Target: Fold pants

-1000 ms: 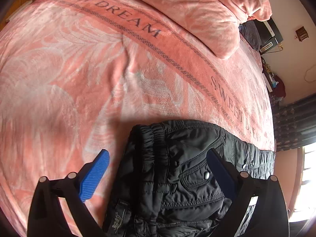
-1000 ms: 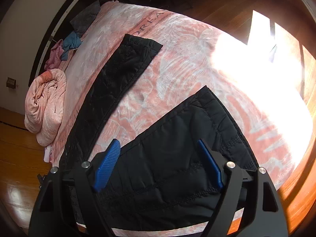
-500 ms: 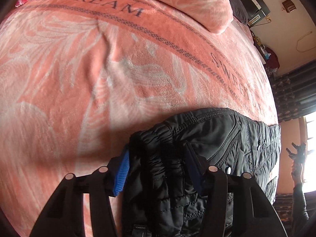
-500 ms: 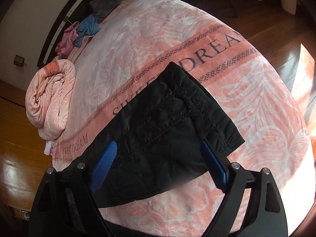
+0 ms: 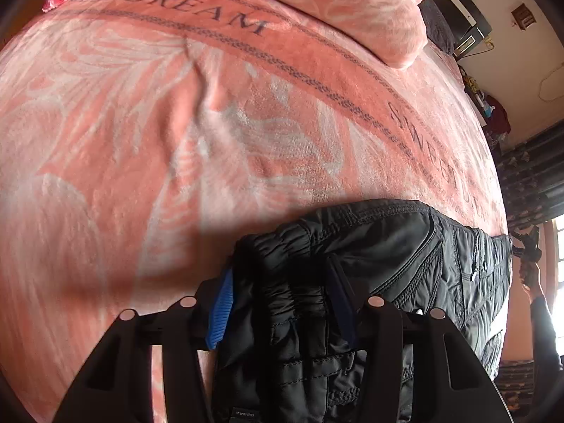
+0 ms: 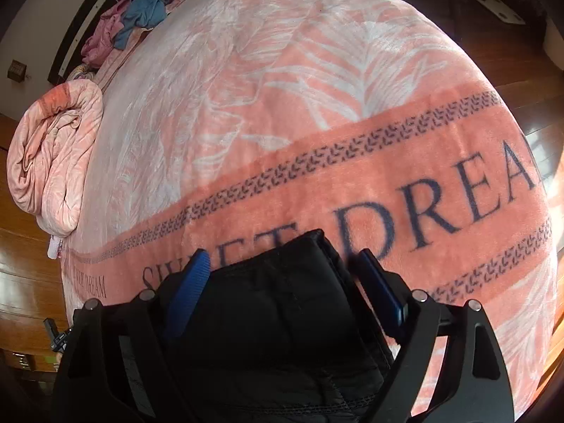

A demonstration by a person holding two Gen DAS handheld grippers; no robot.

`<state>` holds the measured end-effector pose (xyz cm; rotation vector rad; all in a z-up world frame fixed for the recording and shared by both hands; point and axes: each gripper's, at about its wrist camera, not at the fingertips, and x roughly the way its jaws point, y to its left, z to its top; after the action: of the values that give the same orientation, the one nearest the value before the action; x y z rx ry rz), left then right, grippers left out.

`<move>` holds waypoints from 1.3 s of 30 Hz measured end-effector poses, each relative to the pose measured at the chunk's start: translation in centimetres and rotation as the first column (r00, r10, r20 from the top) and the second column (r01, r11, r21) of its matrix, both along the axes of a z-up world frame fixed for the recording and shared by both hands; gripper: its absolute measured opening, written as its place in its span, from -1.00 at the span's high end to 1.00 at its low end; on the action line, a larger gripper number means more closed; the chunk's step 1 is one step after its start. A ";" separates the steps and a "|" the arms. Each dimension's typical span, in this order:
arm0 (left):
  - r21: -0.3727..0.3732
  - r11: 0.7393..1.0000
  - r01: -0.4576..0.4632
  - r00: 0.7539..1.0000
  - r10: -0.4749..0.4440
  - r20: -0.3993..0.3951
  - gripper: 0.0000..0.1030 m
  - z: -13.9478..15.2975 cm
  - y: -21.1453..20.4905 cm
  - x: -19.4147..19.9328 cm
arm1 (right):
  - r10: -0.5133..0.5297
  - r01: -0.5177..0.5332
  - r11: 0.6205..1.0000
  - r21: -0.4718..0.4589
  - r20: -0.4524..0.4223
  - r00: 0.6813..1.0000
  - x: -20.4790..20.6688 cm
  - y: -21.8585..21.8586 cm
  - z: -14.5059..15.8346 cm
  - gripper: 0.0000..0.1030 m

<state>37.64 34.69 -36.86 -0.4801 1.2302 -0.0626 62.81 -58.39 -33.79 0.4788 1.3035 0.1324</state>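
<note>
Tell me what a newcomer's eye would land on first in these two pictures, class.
Black quilted pants fill the bottom of both views, their gathered waistband pinched in the left tongs. Beneath them spreads a pink blanket lettered SWEET DREAM. The right tongs straddle a pant leg, and a rolled pink quilt sits at the bed's left edge.

Light: bright daylight, window (image 5: 558,246) at 3 o'clock, blown out | Shadow: soft, on blanket (image 5: 211,141) ahead of pants (image 5: 387,246) | Glare: floor (image 6: 539,134) at 3 o'clock | Distortion: strong fisheye, dark corners
</note>
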 end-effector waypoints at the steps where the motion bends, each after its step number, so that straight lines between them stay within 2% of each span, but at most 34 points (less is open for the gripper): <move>1: 0.003 1.000 -0.004 1.000 0.004 -0.002 0.11 0.1 0.0 0.0 | 0.027 -0.027 1.000 0.000 -0.007 1.000 -0.1 0.3 -0.1 -0.40; 2: -0.001 1.000 -0.008 1.000 0.008 -0.004 0.25 0.1 -0.1 0.0 | 0.040 -0.040 0.999 -0.011 -0.008 0.999 -0.3 0.4 0.0 -0.07; 3: -0.001 1.000 -0.013 1.000 0.013 -0.004 0.30 0.2 -0.2 0.0 | 0.046 -0.046 0.999 -0.019 -0.013 0.999 -0.5 0.4 0.1 0.47; 5: 0.023 1.000 -0.014 1.000 0.014 -0.002 0.49 0.6 -0.6 0.2 | 0.055 -0.055 0.998 -0.021 -0.006 0.998 -1.1 0.1 0.7 0.74; 6: 0.021 1.000 -0.018 1.000 0.018 0.000 0.56 0.8 -0.7 0.2 | 0.061 -0.061 0.998 -0.029 0.009 0.998 -1.5 0.1 1.3 0.78; 7: 0.043 0.999 -0.030 1.000 0.031 -0.005 0.84 1.1 -0.6 0.1 | 0.058 -0.057 0.998 -0.032 0.024 0.998 -1.9 0.0 2.0 0.79; 11: 0.070 0.997 -0.042 0.999 0.041 0.021 0.85 2.5 -0.7 -0.4 | 0.039 -0.035 0.998 -0.050 0.074 0.996 -3.6 -0.2 4.9 0.82; 18: 0.057 0.996 -0.062 0.994 0.057 0.095 0.86 6.2 -0.8 -2.1 | 0.020 -0.008 0.997 -0.077 0.164 0.986 -7.6 0.2 11.7 0.85; 27: 0.032 0.999 -0.043 0.975 0.035 0.218 0.86 12.7 -2.3 -5.6 | -0.037 0.061 0.995 -0.080 0.271 0.962 -16.5 -0.8 19.7 0.87; 33: 0.003 0.999 -0.039 0.956 0.036 0.290 0.87 16.3 -2.6 -9.8 | -0.077 0.104 0.992 -0.072 0.314 0.946 -24.2 -1.9 22.1 0.87; 39: -0.035 0.998 -0.044 0.940 0.053 0.336 0.87 18.2 -2.9 -14.6 | -0.118 0.148 0.987 -0.064 0.340 0.933 -31.5 -2.7 22.0 0.87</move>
<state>23.07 31.82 -18.63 -0.4998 0.8815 -0.1145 31.29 -61.11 -11.81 0.4457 0.9345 0.0394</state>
